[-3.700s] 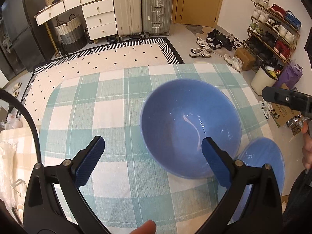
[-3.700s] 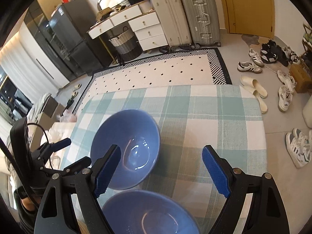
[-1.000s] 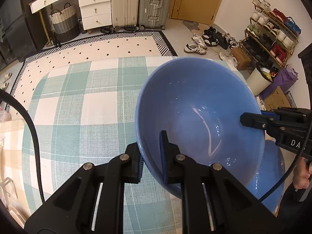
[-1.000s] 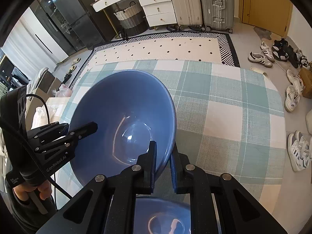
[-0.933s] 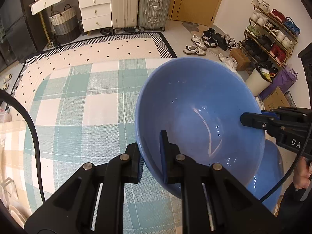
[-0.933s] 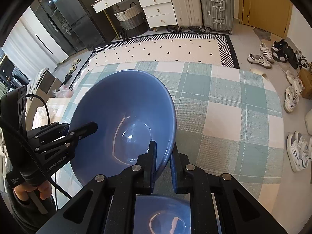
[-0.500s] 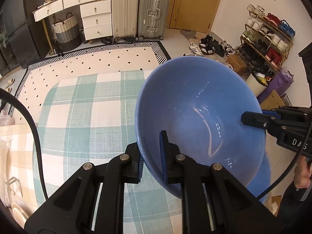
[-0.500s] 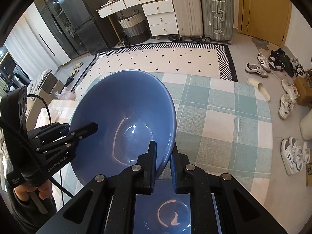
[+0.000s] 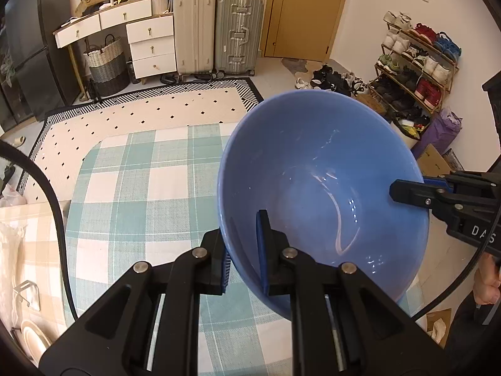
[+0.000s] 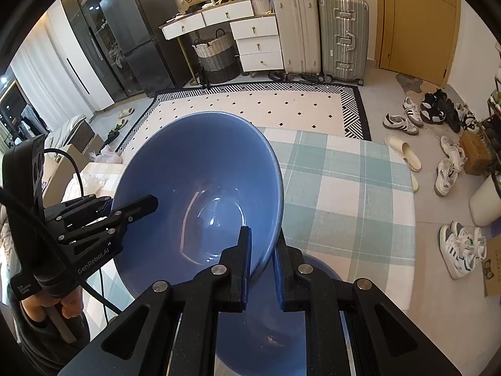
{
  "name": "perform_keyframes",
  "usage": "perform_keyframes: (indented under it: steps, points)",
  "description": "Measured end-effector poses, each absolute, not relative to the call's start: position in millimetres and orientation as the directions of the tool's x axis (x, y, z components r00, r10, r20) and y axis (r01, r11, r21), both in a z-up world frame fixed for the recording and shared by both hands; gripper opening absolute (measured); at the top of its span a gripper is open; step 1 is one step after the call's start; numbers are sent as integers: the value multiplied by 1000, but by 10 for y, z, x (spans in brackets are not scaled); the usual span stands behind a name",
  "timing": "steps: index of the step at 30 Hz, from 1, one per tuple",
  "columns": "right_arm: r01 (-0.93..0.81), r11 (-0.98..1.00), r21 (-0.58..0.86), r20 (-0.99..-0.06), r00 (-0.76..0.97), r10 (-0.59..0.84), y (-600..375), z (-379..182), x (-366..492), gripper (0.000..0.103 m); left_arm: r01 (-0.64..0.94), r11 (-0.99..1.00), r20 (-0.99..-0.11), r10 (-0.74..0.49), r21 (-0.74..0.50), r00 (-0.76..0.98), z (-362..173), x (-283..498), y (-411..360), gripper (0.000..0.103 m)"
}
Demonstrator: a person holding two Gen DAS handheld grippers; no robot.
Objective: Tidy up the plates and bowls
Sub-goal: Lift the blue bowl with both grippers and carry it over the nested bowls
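My left gripper (image 9: 242, 244) has its jaws narrowed onto the near rim of the blue bowl (image 9: 316, 181), one pad inside, one outside. My right gripper (image 10: 261, 257) pinches the opposite side of the same rim the same way, so the bowl hangs between both, lifted clear of the tabletop (image 9: 137, 188) and tipped with its hollow toward each camera. Right wrist view: a second blue dish (image 10: 263, 329) lies directly under the held bowl, low in frame, mostly hidden by my fingers; bowl or plate, I cannot tell. Tabletop wears a green-and-white checked cloth. Beyond its far edge, a cream rug (image 9: 150, 109) with black diamonds and a striped border. Farther back: white drawers (image 9: 150, 47), a woven basket (image 9: 106, 62), two suitcases (image 9: 219, 28), a yellow door (image 9: 307, 9). Shoe rack (image 9: 416, 59) against the right wall, loose shoes (image 10: 404, 119) on the floor.
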State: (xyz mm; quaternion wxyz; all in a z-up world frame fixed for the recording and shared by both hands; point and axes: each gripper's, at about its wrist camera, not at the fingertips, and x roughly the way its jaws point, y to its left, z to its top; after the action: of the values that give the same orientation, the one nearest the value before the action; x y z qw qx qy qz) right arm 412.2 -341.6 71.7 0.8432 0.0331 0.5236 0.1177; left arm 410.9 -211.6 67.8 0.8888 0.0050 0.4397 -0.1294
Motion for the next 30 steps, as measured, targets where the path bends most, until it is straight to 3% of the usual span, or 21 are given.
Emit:
perform_keyframes:
  steps: [14, 30]
  points:
    - [-133, 977, 166, -873, 441, 208, -3565, 889, 3704, 13, 274, 957, -782, -243, -95, 574, 865, 3656, -2458, 11]
    - [-91, 982, 167, -885, 425, 190, -3765, 850, 3397, 13, 315, 945, -807, -253, -88, 534, 732, 3409, -2839, 11]
